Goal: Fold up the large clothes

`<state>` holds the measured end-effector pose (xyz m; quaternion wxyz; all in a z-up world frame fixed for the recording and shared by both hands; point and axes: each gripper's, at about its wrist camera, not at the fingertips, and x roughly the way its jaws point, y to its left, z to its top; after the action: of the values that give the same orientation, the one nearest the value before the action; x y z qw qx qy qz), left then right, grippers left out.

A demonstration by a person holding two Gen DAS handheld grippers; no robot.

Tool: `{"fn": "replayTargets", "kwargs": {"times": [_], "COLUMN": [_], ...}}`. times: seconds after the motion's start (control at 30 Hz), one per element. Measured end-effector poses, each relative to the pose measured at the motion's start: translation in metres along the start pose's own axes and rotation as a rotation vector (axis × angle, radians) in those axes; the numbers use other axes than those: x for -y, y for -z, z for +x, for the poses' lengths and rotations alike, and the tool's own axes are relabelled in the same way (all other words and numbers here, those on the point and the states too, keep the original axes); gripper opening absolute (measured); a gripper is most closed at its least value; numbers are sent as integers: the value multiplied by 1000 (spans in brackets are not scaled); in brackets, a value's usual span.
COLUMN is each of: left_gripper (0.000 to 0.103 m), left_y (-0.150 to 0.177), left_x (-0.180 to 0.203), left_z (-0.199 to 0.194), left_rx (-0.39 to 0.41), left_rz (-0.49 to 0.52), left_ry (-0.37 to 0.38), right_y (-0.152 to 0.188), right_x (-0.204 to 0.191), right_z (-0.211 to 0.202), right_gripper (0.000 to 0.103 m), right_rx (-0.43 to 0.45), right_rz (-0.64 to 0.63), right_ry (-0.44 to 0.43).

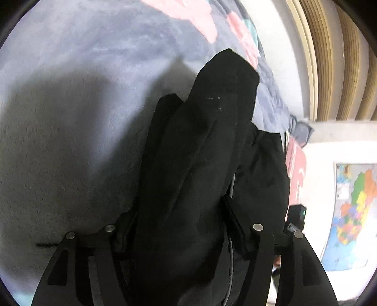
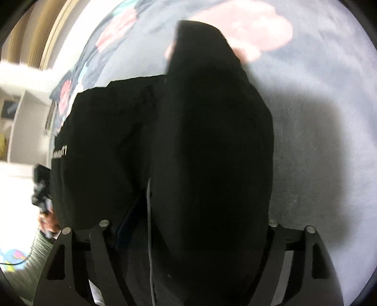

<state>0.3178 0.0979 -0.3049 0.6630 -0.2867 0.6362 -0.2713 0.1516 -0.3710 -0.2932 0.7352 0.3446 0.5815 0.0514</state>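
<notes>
A large black garment (image 1: 200, 153) hangs bunched between the fingers of my left gripper (image 1: 188, 146), which is shut on it above a grey-blue blanket (image 1: 70, 94). In the right wrist view the same black garment (image 2: 207, 141) fills the space between the fingers of my right gripper (image 2: 202, 150), shut on it; small white lettering (image 2: 60, 153) shows on its left part. The fingertips of both grippers are mostly hidden by cloth. The other gripper shows small at the edge of each view, held in a hand (image 2: 48, 219).
The blanket (image 2: 318, 117) has pink and teal patches (image 1: 193, 14) and covers a bed. A wooden slatted headboard or wall (image 1: 341, 58) stands beyond it. A coloured map (image 1: 353, 211) hangs on a white wall. White shelving (image 2: 21, 113) is at the left.
</notes>
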Motion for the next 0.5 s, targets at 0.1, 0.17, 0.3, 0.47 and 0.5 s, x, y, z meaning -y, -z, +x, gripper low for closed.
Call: {"fn": "replayTargets", "kwargs": {"times": [0.1, 0.17, 0.3, 0.47, 0.5], "left_gripper": [36, 28, 25, 24, 24], "left_y": [18, 34, 72, 126, 142], "left_x": [20, 33, 67, 104, 114], "left_z": [-16, -35, -69, -115, -126], "left_rx": [56, 97, 159, 219, 234], "left_rz": [75, 99, 138, 210, 229], "left_ry": [-2, 42, 130, 175, 180], "right_y": [8, 18, 42, 91, 101], "right_x": [-17, -32, -61, -109, -117], "right_z": [-14, -29, -60, -107, -116], "right_gripper": [53, 40, 30, 28, 28], "right_rx": [46, 83, 156, 240, 250], "right_rz": [-58, -96, -128, -191, -201], "right_ry": [23, 26, -19, -43, -47]}}
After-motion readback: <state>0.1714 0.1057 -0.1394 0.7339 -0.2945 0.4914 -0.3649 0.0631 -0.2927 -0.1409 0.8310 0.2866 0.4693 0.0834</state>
